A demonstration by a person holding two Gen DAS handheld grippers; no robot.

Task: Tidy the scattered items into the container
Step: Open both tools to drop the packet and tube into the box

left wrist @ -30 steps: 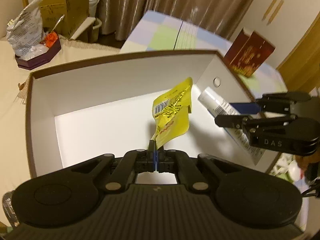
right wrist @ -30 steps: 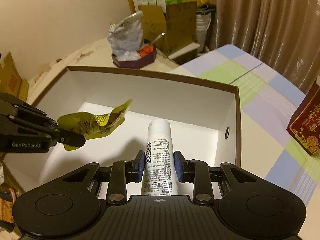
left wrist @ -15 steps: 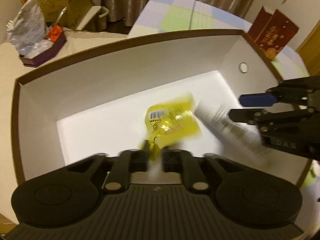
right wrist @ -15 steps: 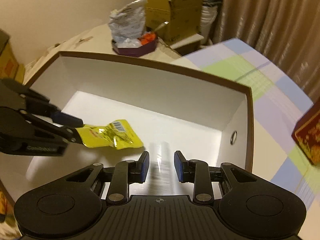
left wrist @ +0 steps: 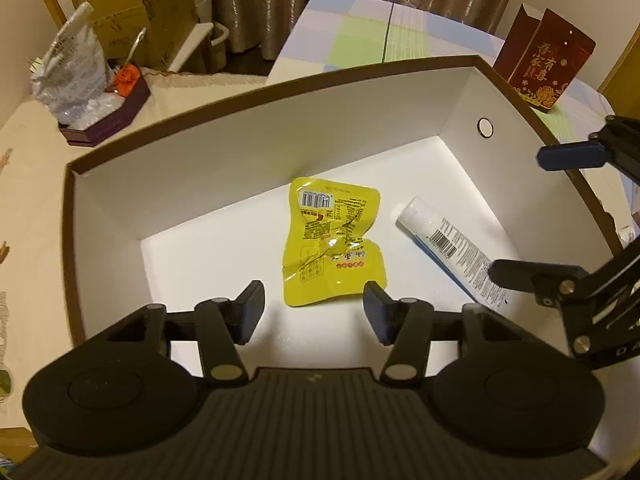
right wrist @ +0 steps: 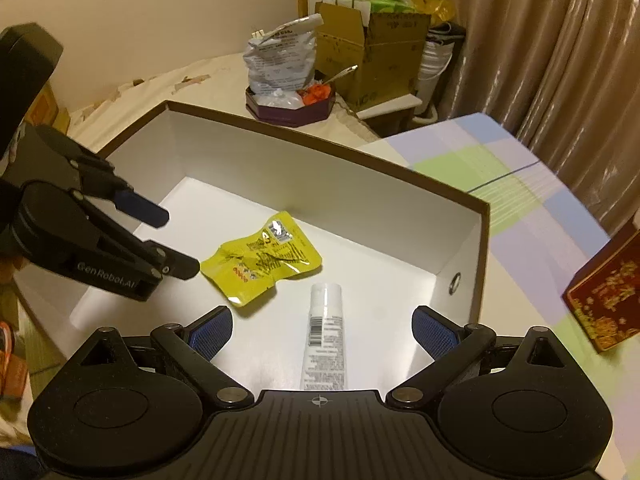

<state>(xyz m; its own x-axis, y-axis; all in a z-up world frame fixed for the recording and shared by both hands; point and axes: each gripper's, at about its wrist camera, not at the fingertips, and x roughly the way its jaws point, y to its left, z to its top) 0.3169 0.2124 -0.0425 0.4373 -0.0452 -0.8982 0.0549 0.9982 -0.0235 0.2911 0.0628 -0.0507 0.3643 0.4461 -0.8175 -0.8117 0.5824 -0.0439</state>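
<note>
A yellow snack pouch [left wrist: 330,246] lies flat on the floor of the white box with a brown rim [left wrist: 280,80]. A white tube [left wrist: 452,250] lies beside it, to its right. My left gripper [left wrist: 314,312] is open and empty, just above the pouch's near edge. My right gripper [right wrist: 322,328] is open and empty above the tube [right wrist: 325,340]; the pouch [right wrist: 262,264] and box rim [right wrist: 320,144] show there too. Each gripper shows in the other's view: the right one [left wrist: 532,216], the left one [right wrist: 176,240].
A dark red gift box [left wrist: 544,68] stands on the checked tablecloth [left wrist: 360,36] beyond the box's right corner. A purple tray with a silver bag [right wrist: 288,92] sits behind the box. Cardboard boxes [right wrist: 376,48] and curtains stand further back.
Both grippers opened. The yellow pouch dropped from the left gripper and the white tube from the right gripper; both now lie on the box floor.
</note>
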